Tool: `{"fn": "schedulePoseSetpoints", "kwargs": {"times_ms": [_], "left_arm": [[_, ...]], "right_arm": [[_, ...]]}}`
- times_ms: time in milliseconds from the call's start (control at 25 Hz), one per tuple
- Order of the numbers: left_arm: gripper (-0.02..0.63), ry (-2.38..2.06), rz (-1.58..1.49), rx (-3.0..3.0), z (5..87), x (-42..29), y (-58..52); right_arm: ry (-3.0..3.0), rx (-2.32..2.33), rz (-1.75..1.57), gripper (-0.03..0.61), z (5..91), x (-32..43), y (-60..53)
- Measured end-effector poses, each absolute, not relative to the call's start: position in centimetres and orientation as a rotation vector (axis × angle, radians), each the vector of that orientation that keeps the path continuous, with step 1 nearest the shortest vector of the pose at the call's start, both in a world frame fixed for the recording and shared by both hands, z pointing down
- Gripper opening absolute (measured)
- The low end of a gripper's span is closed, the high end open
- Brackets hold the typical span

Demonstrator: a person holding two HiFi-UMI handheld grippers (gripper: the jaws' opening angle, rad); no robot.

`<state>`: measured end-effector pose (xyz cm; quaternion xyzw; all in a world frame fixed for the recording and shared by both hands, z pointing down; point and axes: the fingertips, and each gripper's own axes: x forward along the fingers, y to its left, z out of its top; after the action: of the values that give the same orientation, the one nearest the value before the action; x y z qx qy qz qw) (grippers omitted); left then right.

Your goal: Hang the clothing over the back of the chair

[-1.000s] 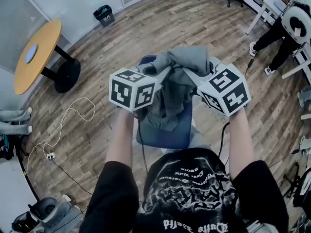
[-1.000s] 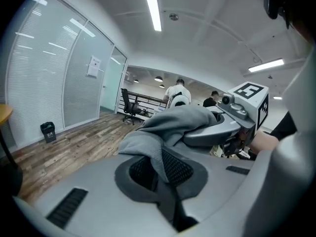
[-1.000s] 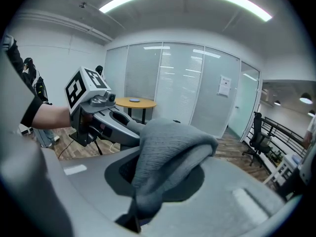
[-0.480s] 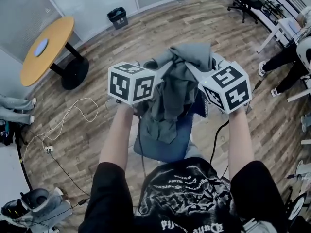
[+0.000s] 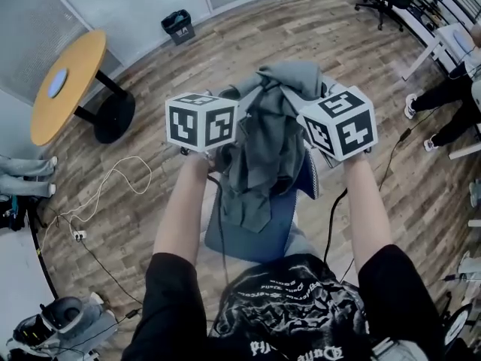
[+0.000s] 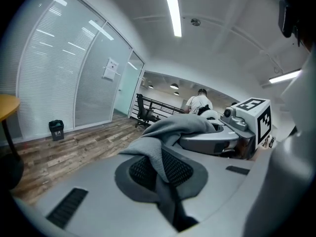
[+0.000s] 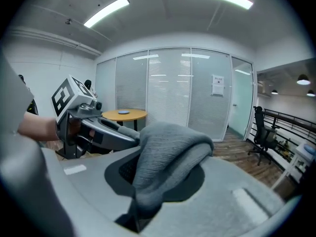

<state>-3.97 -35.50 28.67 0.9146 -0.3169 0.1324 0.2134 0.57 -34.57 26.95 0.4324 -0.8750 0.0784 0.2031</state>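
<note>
Left claw (image 6: 163, 177): pressed together on a fold of the grey clothing (image 5: 269, 138). The fabric runs out from between the pads and over toward the other claw.
Right claw (image 7: 147, 184): pinching a thick bunch of the same garment, which humps over the pad and drops into the gap between the jaws.
Clothing: held up between the two claws, in front of the person's chest. The upper part is bunched and the rest hangs in loose folds.
Chair (image 5: 259, 232): blue, directly below the hanging garment. The lower hem overlaps the seat in the head view; contact cannot be told.
Arms: both bare forearms reach forward side by side, with a marker cube above each wrist.
Floor: wood planks, with a white cable (image 5: 101, 190) looped at left.
Round worktop (image 5: 79, 60): yellow top on a black pedestal, far left, well apart from the chair.
Bin (image 5: 177, 25): black, against the glass wall at top.
Right edge: another person's legs (image 5: 449, 104) beside white furniture.
</note>
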Motion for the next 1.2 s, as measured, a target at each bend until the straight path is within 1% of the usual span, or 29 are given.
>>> {"fn": "schedulePoseSetpoints", "kwargs": {"times_ms": [200,400,680,800,920,1000,1080,1160,1200], "left_arm": [[0.028,-0.905,0.426,2.525,29.7,-3.0,-39.1],[0.026,-0.973,0.418,2.481,31.2,-2.7,-43.5],[0.026,-1.030,0.320,2.523,27.3,-2.3,-48.3],[0.026,-1.031,0.347,2.507,28.7,-2.4,-49.1],[0.026,-1.082,0.392,2.432,32.6,-2.7,-49.4],[0.026,-1.148,0.494,2.360,35.7,-3.2,-49.3],[0.028,-1.177,0.617,2.299,38.3,-3.7,-49.1],[0.029,-1.185,0.727,2.254,40.4,-4.4,-49.0],[0.032,-1.186,0.756,2.231,41.3,-4.7,-48.8]], "right_arm": [[-2.432,1.193,0.228,0.066,27.2,0.7,-39.0],[-2.420,1.211,0.147,0.061,28.1,0.3,-43.3],[-2.470,1.213,0.058,0.061,24.1,0.3,-47.7],[-2.451,1.166,0.102,0.063,25.8,0.5,-48.7],[-2.424,1.206,0.202,0.067,29.9,1.2,-49.0],[-2.392,1.211,0.306,0.092,33.1,1.4,-48.8],[-2.339,1.210,0.411,0.144,35.9,1.8,-48.7],[-2.298,1.207,0.492,0.222,37.7,2.2,-49.1],[-2.288,1.194,0.531,0.250,38.4,2.2,-49.1]]}}
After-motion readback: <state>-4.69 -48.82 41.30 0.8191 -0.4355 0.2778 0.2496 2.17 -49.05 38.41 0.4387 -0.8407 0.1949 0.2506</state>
